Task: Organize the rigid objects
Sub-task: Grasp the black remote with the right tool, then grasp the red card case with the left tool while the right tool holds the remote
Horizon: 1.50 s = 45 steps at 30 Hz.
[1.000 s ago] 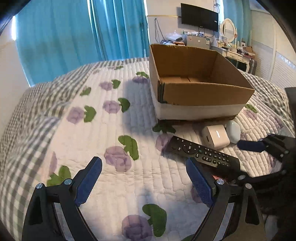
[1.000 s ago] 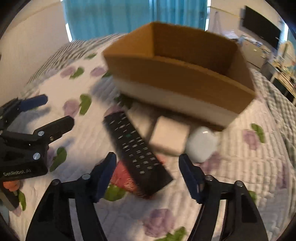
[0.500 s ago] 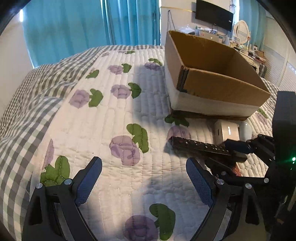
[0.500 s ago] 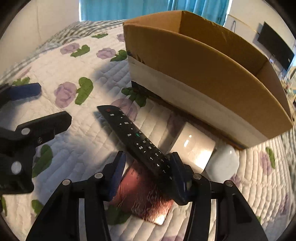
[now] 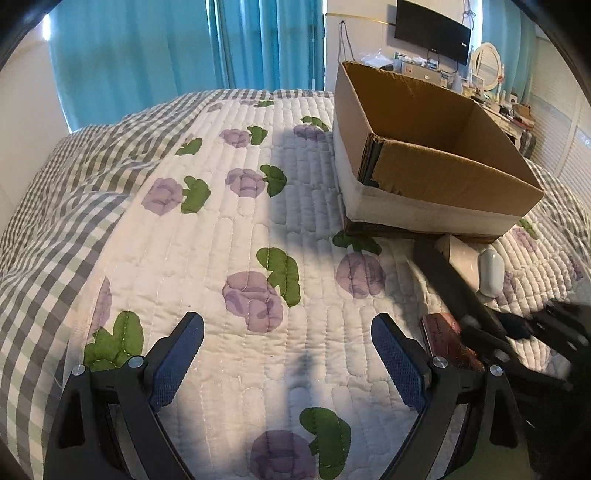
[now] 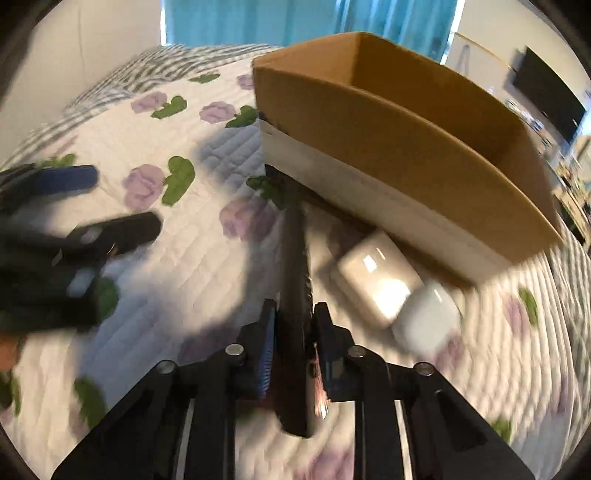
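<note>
My right gripper (image 6: 293, 326) is shut on the black remote control (image 6: 294, 258), held edge-on and lifted off the quilt; the remote also shows in the left wrist view (image 5: 448, 282). A white square box (image 6: 376, 275) and a white rounded case (image 6: 426, 319) lie beside it, in front of the open cardboard box (image 6: 399, 136). A reddish-brown flat card (image 5: 448, 341) lies on the quilt under the remote. My left gripper (image 5: 288, 356) is open and empty over the quilt, left of the remote.
The floral quilt (image 5: 229, 236) covers the bed, with a checked border at the left. The cardboard box (image 5: 428, 155) stands at the back right. A dresser with a TV (image 5: 432, 31) is behind the bed.
My right gripper has closed on the remote and tilted it up onto its edge, off the card. The left gripper has stayed open and shifted slightly.
</note>
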{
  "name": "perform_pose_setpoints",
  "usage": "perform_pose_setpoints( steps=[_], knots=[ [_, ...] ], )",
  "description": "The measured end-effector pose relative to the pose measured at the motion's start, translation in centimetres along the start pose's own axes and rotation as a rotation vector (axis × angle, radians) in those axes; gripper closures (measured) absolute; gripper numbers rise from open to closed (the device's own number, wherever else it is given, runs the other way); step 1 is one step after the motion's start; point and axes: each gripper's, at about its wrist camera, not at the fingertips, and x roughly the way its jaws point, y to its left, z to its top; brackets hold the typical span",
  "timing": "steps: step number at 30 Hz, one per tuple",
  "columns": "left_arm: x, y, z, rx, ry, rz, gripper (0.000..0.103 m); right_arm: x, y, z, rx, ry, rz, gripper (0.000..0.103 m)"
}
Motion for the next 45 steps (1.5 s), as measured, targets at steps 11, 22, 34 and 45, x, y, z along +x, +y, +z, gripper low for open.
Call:
perform_pose_setpoints(
  steps=[11, 22, 34, 45],
  knots=[
    [-0.7, -5.9, -0.5, 0.087, 0.063, -0.039, 0.009, -4.4, -4.6, -2.6, 0.240, -0.009, -0.082, 0.084],
    [2.4, -12.5, -1.7, 0.148, 0.173, -0.142, 0.009, -5.9, -9.5, -5.2, 0.409, -0.002, -0.118, 0.084],
    [3.5, -13.6, -2.2, 0.174, 0.198, -0.155, 0.030, -4.8, -9.3, -5.2, 0.403, 0.033, -0.100, 0.084],
    [-1.4, -10.4, -0.9, 0.083, 0.182, -0.317, 0.089, -7.0, -8.0, -4.1, 0.357, -0.028, -0.106, 0.084]
  ],
)
